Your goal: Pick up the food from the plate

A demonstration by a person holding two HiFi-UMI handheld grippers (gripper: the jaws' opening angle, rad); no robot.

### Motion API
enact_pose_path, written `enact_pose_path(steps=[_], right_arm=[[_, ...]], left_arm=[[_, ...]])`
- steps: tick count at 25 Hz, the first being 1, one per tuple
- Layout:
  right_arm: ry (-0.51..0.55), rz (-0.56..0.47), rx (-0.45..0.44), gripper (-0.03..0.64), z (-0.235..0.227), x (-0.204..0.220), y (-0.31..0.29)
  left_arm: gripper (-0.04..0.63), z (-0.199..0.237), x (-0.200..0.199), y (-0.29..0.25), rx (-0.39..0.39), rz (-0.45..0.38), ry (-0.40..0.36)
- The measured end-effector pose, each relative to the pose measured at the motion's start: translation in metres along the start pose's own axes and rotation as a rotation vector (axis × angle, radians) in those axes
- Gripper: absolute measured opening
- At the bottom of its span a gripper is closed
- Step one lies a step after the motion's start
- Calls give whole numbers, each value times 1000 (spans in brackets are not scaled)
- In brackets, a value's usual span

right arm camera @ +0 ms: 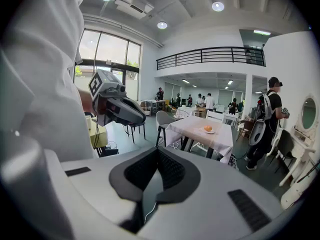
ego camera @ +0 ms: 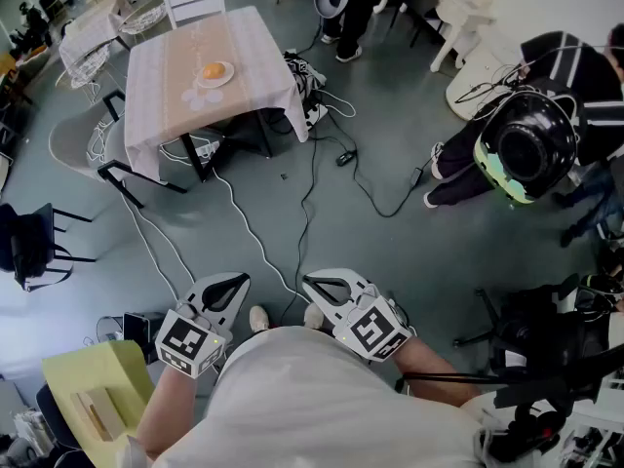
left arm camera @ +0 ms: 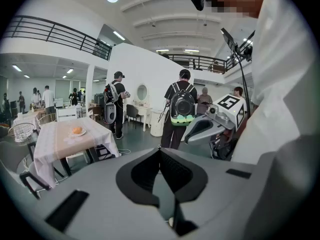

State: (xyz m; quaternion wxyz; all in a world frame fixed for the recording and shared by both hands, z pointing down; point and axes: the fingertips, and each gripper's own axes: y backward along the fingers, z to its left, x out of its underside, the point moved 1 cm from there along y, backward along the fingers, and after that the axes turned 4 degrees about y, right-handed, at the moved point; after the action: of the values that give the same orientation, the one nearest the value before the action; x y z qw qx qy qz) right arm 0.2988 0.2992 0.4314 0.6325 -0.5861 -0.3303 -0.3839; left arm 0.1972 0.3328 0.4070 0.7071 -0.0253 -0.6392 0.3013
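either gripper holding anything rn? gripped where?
Nothing is held. Left gripper and right gripper are both shut on nothing; the orange food lies on its plate on the table, far from both.

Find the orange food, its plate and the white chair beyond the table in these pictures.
orange food (ego camera: 212,69), head view, on its rounded top.
plate (ego camera: 225,77), head view, on the bare rim at its right.
white chair (ego camera: 195,2), head view, on the slatted backrest.
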Motion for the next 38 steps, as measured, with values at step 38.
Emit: enact_pose_path(steps=[38], right_arm=[[-7,68,200,121,-172,-114,-241]], left_arm=[[94,334,-47,-25,70,-63,-37]])
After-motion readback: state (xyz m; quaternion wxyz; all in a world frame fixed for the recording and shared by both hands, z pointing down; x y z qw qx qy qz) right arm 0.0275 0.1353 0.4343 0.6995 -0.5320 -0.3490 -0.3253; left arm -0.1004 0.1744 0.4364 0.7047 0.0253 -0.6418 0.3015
